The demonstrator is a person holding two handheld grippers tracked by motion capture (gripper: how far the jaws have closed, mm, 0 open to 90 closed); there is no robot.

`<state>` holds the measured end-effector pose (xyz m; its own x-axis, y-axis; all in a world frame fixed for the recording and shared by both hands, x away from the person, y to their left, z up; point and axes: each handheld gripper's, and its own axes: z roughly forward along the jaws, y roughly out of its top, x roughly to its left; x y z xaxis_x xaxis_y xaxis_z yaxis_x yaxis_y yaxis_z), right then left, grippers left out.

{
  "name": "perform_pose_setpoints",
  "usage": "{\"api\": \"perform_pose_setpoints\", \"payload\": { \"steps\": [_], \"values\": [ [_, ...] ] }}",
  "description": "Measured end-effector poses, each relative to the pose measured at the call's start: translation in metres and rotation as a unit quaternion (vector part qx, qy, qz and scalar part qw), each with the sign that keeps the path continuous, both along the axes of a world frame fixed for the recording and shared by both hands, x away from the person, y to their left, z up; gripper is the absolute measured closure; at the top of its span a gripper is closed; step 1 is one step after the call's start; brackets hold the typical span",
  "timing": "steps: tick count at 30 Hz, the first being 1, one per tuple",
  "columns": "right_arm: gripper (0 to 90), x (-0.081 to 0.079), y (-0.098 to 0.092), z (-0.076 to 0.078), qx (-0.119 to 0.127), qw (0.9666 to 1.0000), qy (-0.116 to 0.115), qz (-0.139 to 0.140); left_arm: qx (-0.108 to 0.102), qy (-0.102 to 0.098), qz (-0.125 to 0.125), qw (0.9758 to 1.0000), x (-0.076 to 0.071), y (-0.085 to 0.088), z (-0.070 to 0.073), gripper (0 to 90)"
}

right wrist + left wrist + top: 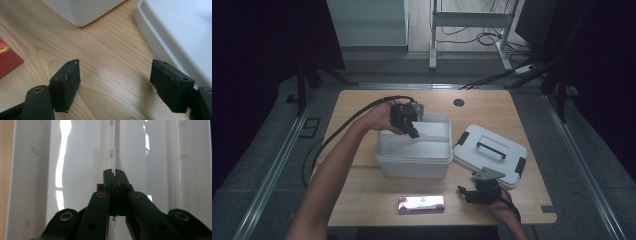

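We take the white bin (413,150) in the middle of the table (362,190) as our landmark. Our left gripper (411,126) reaches over the bin's far left corner and dips into it. In the left gripper view (114,173) its jaws are pressed together on a thin white divider (113,150) that stands upright inside the bin and runs away along its middle. Our right gripper (468,192) rests low at the bin's near right, just in front of the white lid (490,152) that lies flat to the right of the bin. In the right gripper view (116,82) its jaws stand wide apart over bare wood, holding nothing. A red packet (421,204) lies in front of the bin, near the table's front edge.
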<state>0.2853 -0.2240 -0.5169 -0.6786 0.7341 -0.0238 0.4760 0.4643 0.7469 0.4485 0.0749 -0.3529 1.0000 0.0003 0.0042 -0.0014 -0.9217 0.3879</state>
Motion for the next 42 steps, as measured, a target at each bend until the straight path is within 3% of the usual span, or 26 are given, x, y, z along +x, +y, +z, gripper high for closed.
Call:
{"api": "perform_pose_setpoints", "payload": {
  "steps": [4, 12, 20, 29, 31, 34, 36, 39, 40, 41, 42],
  "values": [
    [23.6, 0.000, 0.000, 0.000, -0.001, 1.0000, -0.002, 0.000, -0.034, -0.005, 0.009, 0.9994, -0.002, 0.009, 0.014, 90.0],
    [23.6, 0.000, 0.000, 0.000, 0.000, 1.0000, 0.000, -0.001, -0.073, -0.020, 0.039, 0.9964, -0.008, 0.035, 0.039, 90.0],
    [23.5, 0.001, -0.002, 0.000, 0.001, 1.0000, 0.003, -0.004, -0.084, -0.041, 0.061, 0.9937, -0.017, 0.063, 0.060, 90.0],
    [23.5, 0.002, -0.003, 0.000, 0.003, 1.0000, 0.003, -0.007, -0.093, -0.054, 0.102, 0.9889, -0.031, 0.117, 0.070, 90.0],
    [23.5, 0.002, -0.003, 0.000, 0.003, 1.0000, 0.004, -0.007, -0.105, -0.054, 0.120, 0.9857, -0.035, 0.130, 0.069, 90.0],
    [23.6, 0.002, -0.003, 0.000, 0.002, 1.0000, 0.005, -0.008, -0.103, -0.056, 0.133, 0.9841, -0.040, 0.149, 0.068, 90.0],
    [23.6, 0.002, -0.003, 0.000, 0.002, 1.0000, 0.005, -0.008, -0.105, -0.058, 0.152, 0.9811, -0.045, 0.166, 0.067, 90.0],
    [23.6, 0.002, -0.003, 0.000, 0.002, 0.9999, 0.006, -0.009, -0.101, -0.059, 0.156, 0.9808, -0.048, 0.177, 0.067, 90.0],
    [23.6, 0.002, -0.003, 0.000, 0.002, 0.9999, 0.007, -0.009, -0.110, -0.059, 0.171, 0.9773, -0.051, 0.188, 0.065, 90.0],
    [23.6, 0.002, -0.003, 0.000, 0.002, 0.9999, 0.007, -0.009, -0.110, -0.059, 0.171, 0.9773, -0.051, 0.188, 0.065, 90.0],
    [23.7, 0.002, -0.003, 0.000, 0.003, 0.9999, 0.006, -0.010, -0.110, -0.065, 0.180, 0.9754, -0.054, 0.199, 0.064, 90.0]
  ]
}}
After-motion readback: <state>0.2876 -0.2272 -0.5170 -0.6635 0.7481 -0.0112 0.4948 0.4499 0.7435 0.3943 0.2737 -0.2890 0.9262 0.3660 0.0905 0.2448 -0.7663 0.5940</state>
